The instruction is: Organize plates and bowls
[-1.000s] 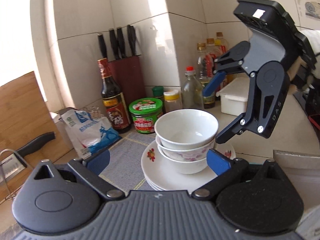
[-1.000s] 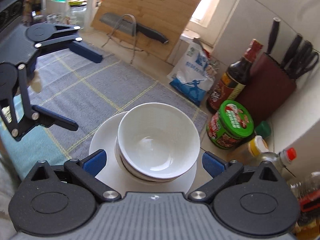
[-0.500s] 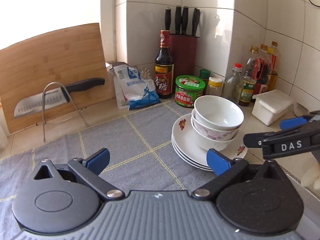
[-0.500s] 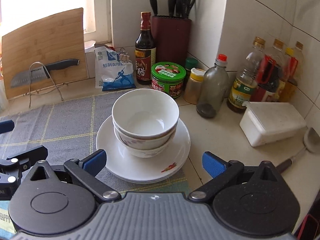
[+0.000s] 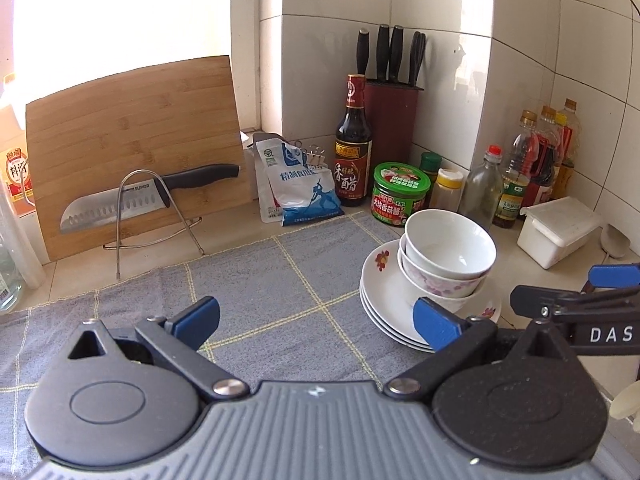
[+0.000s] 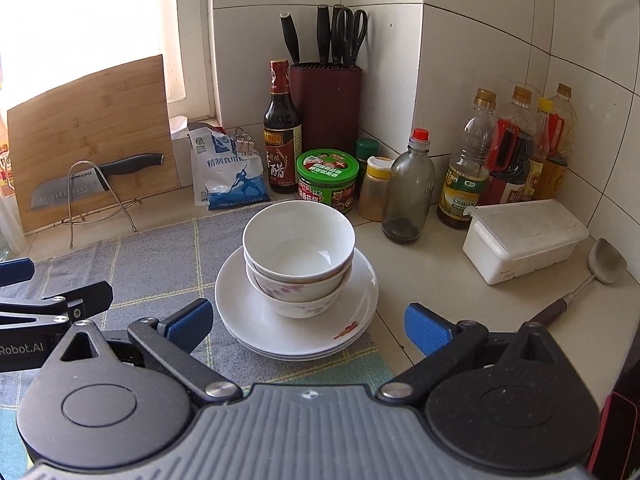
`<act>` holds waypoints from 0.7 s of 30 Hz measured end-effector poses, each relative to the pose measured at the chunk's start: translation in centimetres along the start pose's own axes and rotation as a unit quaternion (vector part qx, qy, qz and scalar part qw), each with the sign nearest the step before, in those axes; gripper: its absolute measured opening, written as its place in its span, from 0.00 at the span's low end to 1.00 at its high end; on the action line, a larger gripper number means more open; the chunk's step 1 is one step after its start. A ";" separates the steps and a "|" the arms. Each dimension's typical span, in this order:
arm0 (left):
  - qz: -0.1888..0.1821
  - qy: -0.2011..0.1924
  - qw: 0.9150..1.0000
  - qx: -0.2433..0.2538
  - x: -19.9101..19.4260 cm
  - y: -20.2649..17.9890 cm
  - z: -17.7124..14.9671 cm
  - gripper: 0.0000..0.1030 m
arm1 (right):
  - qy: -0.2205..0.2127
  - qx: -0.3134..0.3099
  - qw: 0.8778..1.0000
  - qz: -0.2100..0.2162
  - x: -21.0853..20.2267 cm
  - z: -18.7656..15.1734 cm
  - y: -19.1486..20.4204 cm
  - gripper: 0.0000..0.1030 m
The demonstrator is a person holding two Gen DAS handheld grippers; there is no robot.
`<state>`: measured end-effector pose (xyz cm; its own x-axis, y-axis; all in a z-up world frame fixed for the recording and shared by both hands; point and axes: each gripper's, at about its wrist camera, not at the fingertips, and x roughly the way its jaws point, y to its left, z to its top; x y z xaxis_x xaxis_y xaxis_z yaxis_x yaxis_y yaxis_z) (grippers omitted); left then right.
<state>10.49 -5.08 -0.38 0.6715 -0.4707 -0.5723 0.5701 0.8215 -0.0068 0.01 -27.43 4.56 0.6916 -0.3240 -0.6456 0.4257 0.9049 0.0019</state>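
Your left tongs (image 5: 316, 322) and right tongs (image 6: 307, 322) both gaped wide, gripping nothing, touching nothing. Stacked bowls (image 6: 298, 256) sat nested on the plates (image 6: 256, 320), on the tabletop's grey cloth (image 5: 256, 280).

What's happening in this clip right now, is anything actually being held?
Nothing is held. A person holds the left gripper and right gripper with jaws open, short of the dishes. The bowls sit nested on a stack of plates, at the edge of the grey cloth on the counter. Bottles, a green jar and a knife block stand behind.
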 end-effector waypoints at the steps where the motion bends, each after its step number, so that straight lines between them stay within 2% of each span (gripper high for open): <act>1: -0.001 0.000 1.000 0.000 0.0 0.0 0.0 0.99 | 0.000 0.000 1.000 0.001 0.0 0.0 0.0 1.00; 21: 0.004 -0.003 1.000 -0.007 -0.1 -0.4 0.2 0.99 | 0.000 -0.002 1.000 0.001 0.2 0.2 -0.1 1.00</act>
<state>10.29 -5.40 -0.20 0.6797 -0.4655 -0.5668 0.5570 0.8304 -0.0139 0.23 -27.67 4.53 0.6924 -0.3213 -0.6460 0.4215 0.9068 0.0008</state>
